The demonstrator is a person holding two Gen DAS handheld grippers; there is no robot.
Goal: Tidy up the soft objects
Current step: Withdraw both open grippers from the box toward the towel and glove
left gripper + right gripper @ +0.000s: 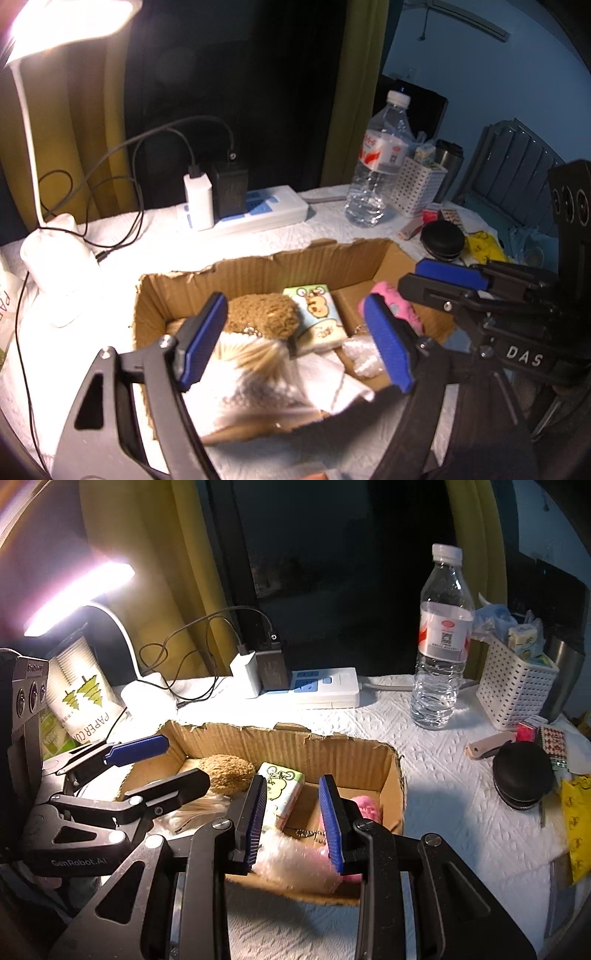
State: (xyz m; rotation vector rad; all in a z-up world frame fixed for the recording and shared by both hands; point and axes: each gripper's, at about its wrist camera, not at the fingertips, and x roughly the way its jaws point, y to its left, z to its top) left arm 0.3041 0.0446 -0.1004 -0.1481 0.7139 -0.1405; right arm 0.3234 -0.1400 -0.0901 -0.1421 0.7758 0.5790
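A torn cardboard box [258, 266] [354, 753] holds soft things: a brown plush [264, 314] [227, 771], a tissue pack with a cartoon [321, 310] [282, 788], a pink and white plush [393, 306] [295, 860] and a bag of cotton swabs with white tissue [258, 373]. My left gripper [295, 343] is open over the box's near left part, above the swab bag. My right gripper [293, 819] is open over the box's near right part, above the pink and white plush. Each gripper shows in the other's view, the right one [443, 284] and the left one [155, 760].
On the white cloth stand a lit desk lamp [55, 266], a power strip with chargers [314, 686], a water bottle [441, 642], a white perforated basket [513, 686], a black round case [522, 775], a yellow bag [576, 819] and a paper cup pack [85, 694].
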